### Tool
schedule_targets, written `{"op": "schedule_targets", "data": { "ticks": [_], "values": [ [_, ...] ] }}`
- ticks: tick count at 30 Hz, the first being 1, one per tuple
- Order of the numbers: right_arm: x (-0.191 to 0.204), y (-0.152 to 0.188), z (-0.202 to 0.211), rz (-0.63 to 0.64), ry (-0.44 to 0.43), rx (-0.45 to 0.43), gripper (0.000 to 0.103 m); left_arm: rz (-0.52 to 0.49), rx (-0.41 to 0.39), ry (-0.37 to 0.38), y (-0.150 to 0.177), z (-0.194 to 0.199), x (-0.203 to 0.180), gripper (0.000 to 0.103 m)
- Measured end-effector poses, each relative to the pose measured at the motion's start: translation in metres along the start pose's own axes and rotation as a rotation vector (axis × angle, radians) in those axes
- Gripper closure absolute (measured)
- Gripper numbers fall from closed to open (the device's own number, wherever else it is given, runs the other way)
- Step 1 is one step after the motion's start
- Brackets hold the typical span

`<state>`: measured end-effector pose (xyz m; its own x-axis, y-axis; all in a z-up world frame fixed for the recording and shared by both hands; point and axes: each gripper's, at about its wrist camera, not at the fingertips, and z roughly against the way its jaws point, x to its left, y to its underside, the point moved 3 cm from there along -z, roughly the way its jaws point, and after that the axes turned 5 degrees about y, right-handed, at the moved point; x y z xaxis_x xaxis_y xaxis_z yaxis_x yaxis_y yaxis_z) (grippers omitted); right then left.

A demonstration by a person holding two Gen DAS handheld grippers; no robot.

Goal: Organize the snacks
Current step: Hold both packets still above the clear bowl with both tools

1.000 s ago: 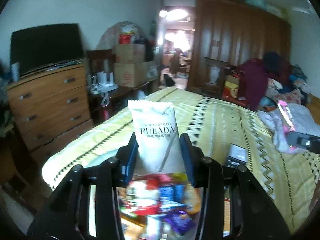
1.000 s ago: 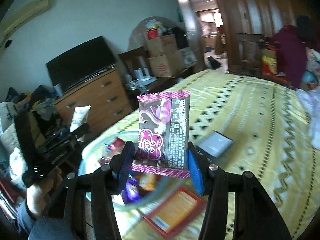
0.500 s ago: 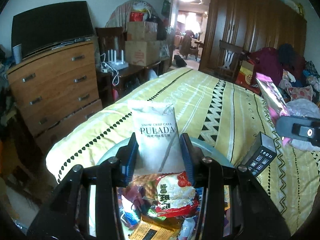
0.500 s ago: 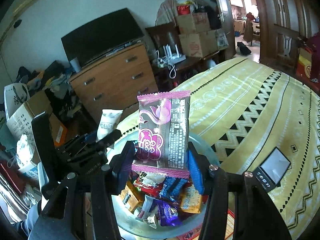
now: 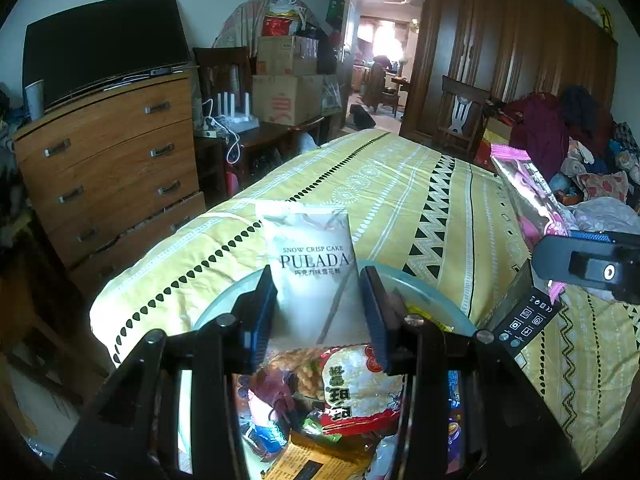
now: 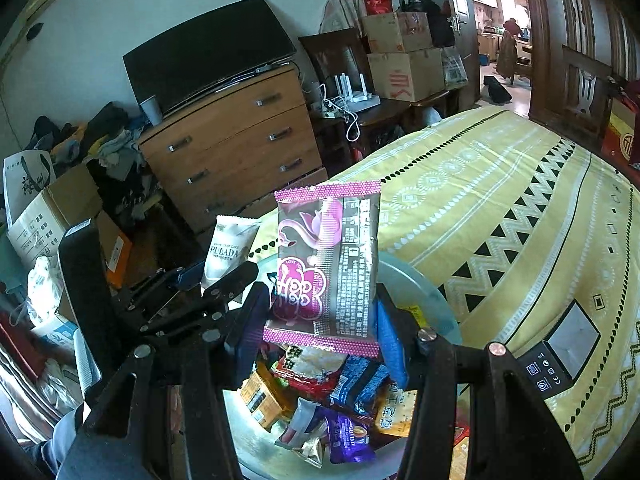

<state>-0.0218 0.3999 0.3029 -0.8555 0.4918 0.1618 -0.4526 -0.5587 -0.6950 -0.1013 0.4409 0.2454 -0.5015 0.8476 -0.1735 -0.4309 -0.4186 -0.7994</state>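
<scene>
Bed: snack bowl; both grippers clamp packets.

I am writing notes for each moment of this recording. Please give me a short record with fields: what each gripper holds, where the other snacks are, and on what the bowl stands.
left gripper: shut on the white PULADA packet, held upright
right gripper: shut on the pink packet, held upright
bowl: pale, round, under both grippers, on the bed
bowl contents: many mixed snack packets, heaped
bed: yellow patterned cover
beside the bowl: small black device lying on the cover
</scene>
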Motion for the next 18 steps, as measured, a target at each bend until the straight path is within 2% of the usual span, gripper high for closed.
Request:
{"op": "schedule_targets", "data": {
  "ticks": [18],
  "values": [
    [-0.0035,0.0043,-0.0057,-0.011,0.005,0.010,0.048,-0.002,0.001,-0.001,-0.0036,-0.0009,0.0000,0.061]
  ]
}}
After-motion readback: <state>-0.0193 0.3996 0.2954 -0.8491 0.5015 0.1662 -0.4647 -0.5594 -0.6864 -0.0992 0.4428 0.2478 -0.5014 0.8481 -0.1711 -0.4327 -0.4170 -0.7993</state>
